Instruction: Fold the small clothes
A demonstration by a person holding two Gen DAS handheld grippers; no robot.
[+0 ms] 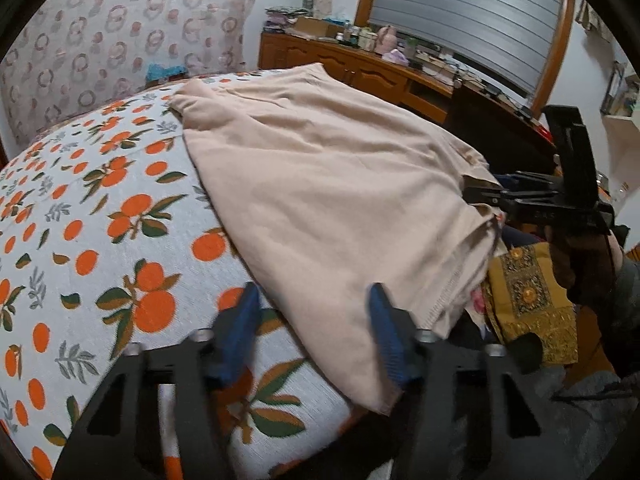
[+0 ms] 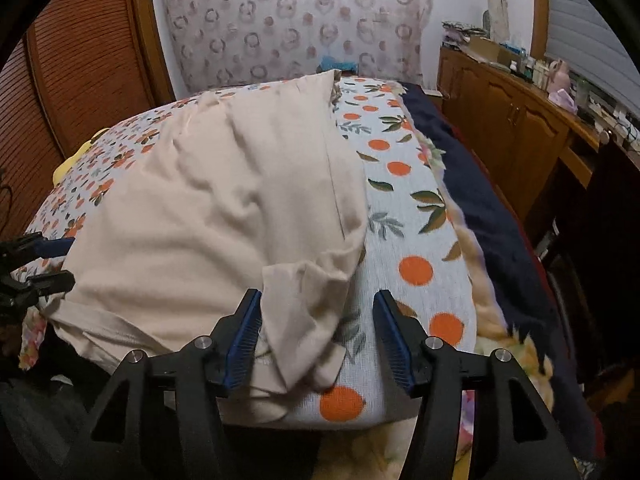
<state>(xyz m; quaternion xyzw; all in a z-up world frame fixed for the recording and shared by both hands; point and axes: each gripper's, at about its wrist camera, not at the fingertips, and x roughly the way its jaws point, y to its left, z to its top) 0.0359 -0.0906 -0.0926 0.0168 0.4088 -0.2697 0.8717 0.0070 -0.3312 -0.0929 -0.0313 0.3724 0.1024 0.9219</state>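
Here, a beige garment [image 2: 208,216] lies soft, light and limp on the bed [image 2: 416,216], its bunched sleeve between the right gripper [image 2: 318,320]'s parted fingers; left gripper [image 1: 312,316] likewise open over the hem, likely best pinched there.

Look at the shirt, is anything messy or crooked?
Yes. The beige shirt lies rumpled on the orange-print cover, and its sleeve is bunched up near the bed's front edge, between the open fingers of the right hand-held gripper.
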